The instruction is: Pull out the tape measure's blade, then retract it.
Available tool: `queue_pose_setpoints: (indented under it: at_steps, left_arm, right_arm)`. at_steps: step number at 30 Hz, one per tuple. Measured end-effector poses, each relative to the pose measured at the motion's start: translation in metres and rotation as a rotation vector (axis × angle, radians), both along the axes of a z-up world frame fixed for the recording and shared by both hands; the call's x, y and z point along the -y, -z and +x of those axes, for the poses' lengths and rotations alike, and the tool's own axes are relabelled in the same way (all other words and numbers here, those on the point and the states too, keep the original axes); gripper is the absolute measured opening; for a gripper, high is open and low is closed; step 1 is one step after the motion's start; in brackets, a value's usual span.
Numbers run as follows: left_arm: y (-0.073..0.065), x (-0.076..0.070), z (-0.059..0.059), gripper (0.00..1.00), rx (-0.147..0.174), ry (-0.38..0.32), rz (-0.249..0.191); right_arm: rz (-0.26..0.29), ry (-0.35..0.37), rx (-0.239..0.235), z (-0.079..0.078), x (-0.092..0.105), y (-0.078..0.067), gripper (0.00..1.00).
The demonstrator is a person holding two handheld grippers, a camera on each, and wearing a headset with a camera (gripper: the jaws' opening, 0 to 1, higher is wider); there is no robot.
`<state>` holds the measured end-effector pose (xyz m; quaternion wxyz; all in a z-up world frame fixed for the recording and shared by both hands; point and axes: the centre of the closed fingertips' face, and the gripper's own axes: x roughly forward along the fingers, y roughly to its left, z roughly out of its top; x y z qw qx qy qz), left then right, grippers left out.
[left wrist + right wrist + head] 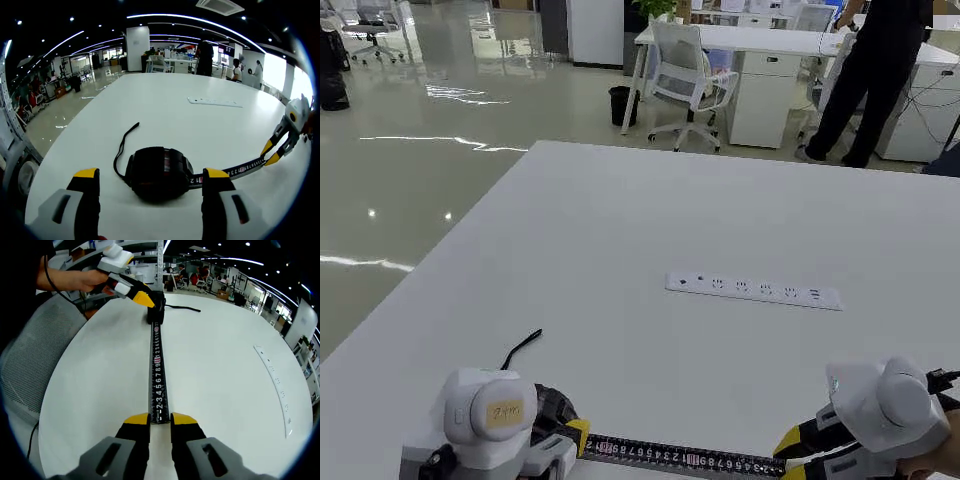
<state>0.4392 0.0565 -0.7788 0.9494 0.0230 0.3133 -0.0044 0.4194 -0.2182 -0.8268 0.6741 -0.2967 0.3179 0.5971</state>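
Note:
The black tape measure [556,402] lies at the white table's near left, its wrist strap [520,348] trailing away from me. Its blade [680,457] is drawn out to the right, flat on the table. My left gripper [151,174] is open, one jaw on each side of the case [157,172], with table showing between the left finger [86,175] and the case. My right gripper [160,419] is shut on the end of the blade [158,370], which runs straight to the case [156,310]. The right gripper [788,458] sits at the near right.
A white power strip [752,290] lies flat mid-table, right of centre. The table's left edge [430,270] drops to a shiny floor. Beyond the far edge stand a desk chair [685,80], desks and a person [875,70]. A mesh chair [30,370] is beside the table.

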Motion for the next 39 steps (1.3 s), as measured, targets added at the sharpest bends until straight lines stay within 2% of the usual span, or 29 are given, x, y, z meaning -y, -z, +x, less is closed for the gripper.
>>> queue_pose_setpoints:
  at_steps: [7, 16, 25, 29, 30, 31, 39]
  left_arm:
    - [0.002, 0.001, 0.001, 0.76, 0.006, -0.029, -0.020]
    - [0.007, 0.004, 0.008, 0.72, -0.007, -0.062, -0.039]
    - [0.012, 0.005, 0.009, 0.63, -0.005, -0.080, -0.035]
    - [0.012, 0.006, 0.010, 0.62, -0.002, -0.080, -0.050]
    - [0.013, 0.010, 0.010, 0.60, -0.008, -0.072, -0.070]
    - [0.012, 0.008, 0.010, 0.58, -0.008, -0.082, -0.056]
    - [0.012, 0.009, 0.010, 0.57, -0.007, -0.076, -0.038]
  right_arm:
    - [-0.012, -0.016, 0.009, 0.000, 0.000, 0.001, 0.15]
    - [-0.020, -0.021, 0.020, 0.000, 0.000, 0.001, 0.15]
    - [-0.030, -0.032, 0.035, 0.000, 0.001, 0.003, 0.15]
    - [-0.027, -0.029, 0.035, 0.000, 0.001, 0.002, 0.15]
    - [-0.027, -0.029, 0.036, -0.001, 0.001, 0.002, 0.15]
    - [-0.027, -0.031, 0.037, -0.001, 0.001, 0.002, 0.15]
    - [-0.032, -0.041, 0.047, 0.000, 0.002, 0.001, 0.15]
